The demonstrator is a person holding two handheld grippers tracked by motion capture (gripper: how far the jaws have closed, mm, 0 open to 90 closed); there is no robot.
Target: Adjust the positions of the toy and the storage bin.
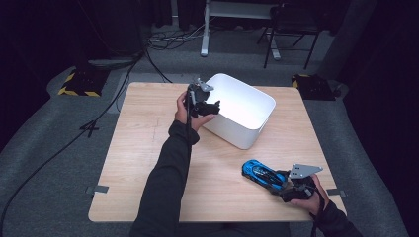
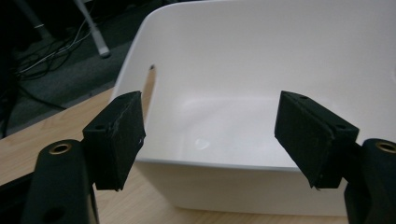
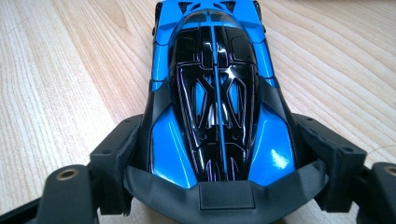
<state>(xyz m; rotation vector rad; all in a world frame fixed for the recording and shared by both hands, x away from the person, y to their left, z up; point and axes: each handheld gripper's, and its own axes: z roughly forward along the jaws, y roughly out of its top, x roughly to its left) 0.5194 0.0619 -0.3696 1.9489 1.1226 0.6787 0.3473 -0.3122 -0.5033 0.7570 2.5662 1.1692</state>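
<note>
Up close, right gripper [image 3: 219,186] clamps blue toy car [image 3: 217,93]; left gripper [image 2: 210,135] spread wide, nothing between, facing white bin [image 2: 261,56].

Toy car [image 3: 215,98] blue with glossy black; bin [image 1: 247,106] white; table [image 1: 143,148] light wood grain.

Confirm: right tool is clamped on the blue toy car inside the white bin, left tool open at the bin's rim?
Not quite. The blue toy car sits on the wooden table, outside the white bin, as the high view shows. The right tool clamps it; the left tool is open at the rim.
</note>
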